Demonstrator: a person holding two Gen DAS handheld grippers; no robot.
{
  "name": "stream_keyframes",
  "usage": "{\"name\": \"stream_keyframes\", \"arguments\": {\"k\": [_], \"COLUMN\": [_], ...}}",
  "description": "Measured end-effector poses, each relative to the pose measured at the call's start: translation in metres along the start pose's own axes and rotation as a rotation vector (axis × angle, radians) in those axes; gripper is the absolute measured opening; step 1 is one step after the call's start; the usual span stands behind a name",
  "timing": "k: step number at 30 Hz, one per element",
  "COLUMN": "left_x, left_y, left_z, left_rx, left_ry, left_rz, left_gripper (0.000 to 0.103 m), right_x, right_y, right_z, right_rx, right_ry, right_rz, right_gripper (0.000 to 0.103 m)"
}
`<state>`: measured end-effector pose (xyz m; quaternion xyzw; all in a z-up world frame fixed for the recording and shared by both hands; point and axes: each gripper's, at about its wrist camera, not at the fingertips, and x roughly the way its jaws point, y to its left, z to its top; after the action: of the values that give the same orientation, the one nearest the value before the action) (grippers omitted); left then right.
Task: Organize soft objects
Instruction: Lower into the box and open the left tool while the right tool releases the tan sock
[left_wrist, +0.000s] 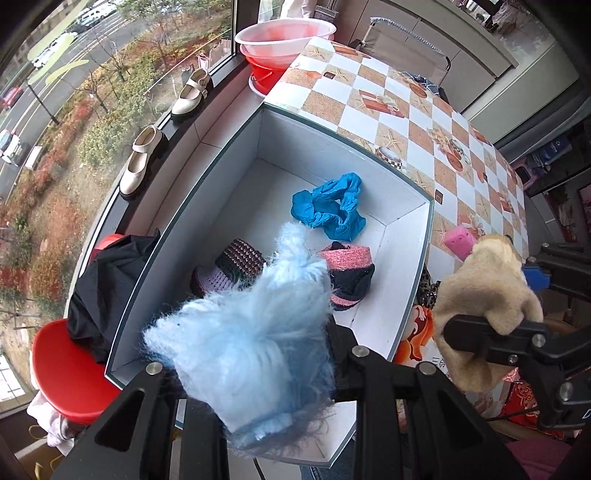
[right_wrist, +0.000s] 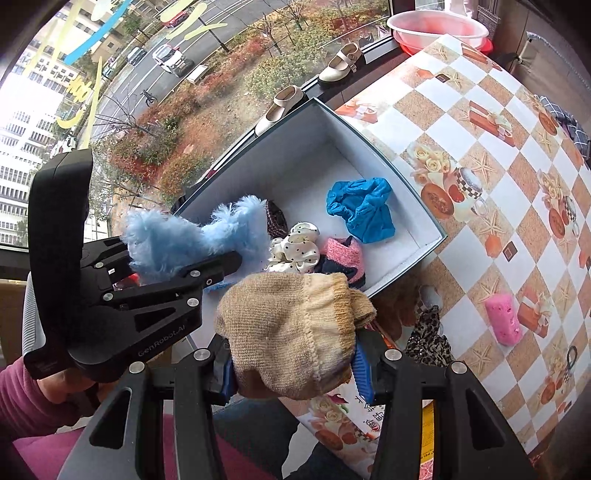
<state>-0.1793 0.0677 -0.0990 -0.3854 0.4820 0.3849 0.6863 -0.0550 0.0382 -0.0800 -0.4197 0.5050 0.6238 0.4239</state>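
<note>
Beside a big window with a street far below, we see a table (right_wrist: 491, 155) with a checkered cloth. A white box (left_wrist: 406, 258) sits open on it, close to the window.

Our left gripper (left_wrist: 255, 373) has its jaws pinching a fluffy blue thing (left_wrist: 243, 325). It hangs over the near end of the box. Our right gripper (right_wrist: 291, 373) has its jaws pinching a tan knit sock (right_wrist: 291, 328). It is over the near edge of the box, just beside the left gripper.

Inside the box lie a crumpled blue cloth (left_wrist: 330, 206), a pink and dark sock (left_wrist: 351, 273), a striped knit piece (left_wrist: 232, 266) and a white spotted scrunchie (right_wrist: 299, 245).

On the cloth outside the box lie a pink sponge (right_wrist: 504, 317) and a leopard print cloth (right_wrist: 430, 336). Two cream shoes (left_wrist: 142, 162) stand on the window sill.
</note>
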Motion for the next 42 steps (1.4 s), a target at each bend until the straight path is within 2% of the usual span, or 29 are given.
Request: {"name": "stream_keyframes", "arguments": {"k": [42], "left_x": [0.013], "left_y": [0.007], "left_z": [0.014], "left_rx": [0.011], "left_ry": [0.019], "left_rz": [0.025], "left_gripper": [0.03], "right_x": [0.018], "right_y": [-0.003], "right_z": [0.034], "right_rx": [0.028], "right_ry": [0.009], "right_rz": [-0.037], "right_gripper": [0.05]}}
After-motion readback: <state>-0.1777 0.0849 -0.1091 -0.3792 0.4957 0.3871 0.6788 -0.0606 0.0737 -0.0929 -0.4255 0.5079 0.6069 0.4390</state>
